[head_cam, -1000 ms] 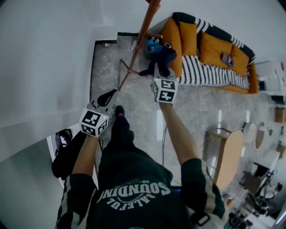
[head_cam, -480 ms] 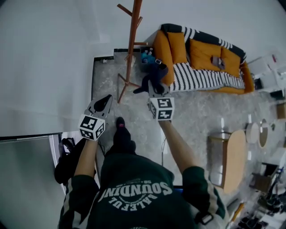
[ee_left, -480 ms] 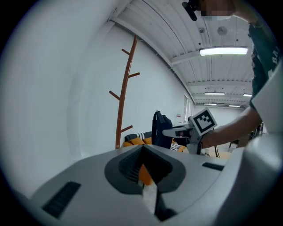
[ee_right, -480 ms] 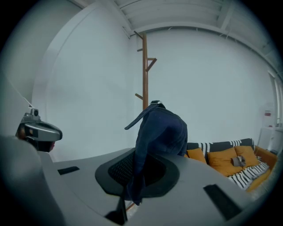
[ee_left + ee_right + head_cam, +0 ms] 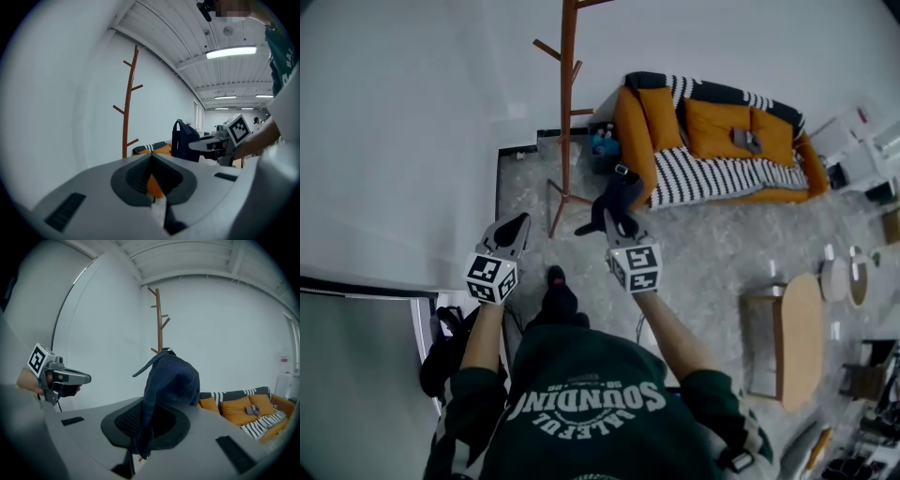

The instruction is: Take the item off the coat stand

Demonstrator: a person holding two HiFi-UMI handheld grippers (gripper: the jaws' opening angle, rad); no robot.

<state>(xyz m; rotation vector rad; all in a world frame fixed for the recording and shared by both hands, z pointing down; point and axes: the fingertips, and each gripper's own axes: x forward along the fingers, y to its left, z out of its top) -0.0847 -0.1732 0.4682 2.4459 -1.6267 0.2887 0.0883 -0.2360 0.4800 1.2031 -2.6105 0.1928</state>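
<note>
The brown wooden coat stand (image 5: 567, 112) rises by the white wall, its pegs bare; it also shows in the left gripper view (image 5: 126, 112) and behind the bag in the right gripper view (image 5: 159, 319). A dark navy bag (image 5: 617, 199) hangs from my right gripper (image 5: 615, 223), to the right of the stand and apart from it. That gripper (image 5: 139, 448) is shut on the bag's fabric (image 5: 171, 380). My left gripper (image 5: 514, 228) is held to the left of the stand's feet, jaws together with nothing in them (image 5: 154, 197). From it I see the bag (image 5: 183, 140) and the right gripper (image 5: 211, 144).
An orange sofa (image 5: 712, 131) with a striped throw stands along the back wall, a small blue thing (image 5: 602, 143) at its left end. A wooden table (image 5: 792, 342) is at the right. A black bag (image 5: 441, 337) lies low left. My foot (image 5: 555, 281) is on the marble floor.
Both grippers have drawn back from the stand, the right one carrying the bag with it. The stand now appears upright and farther off.
</note>
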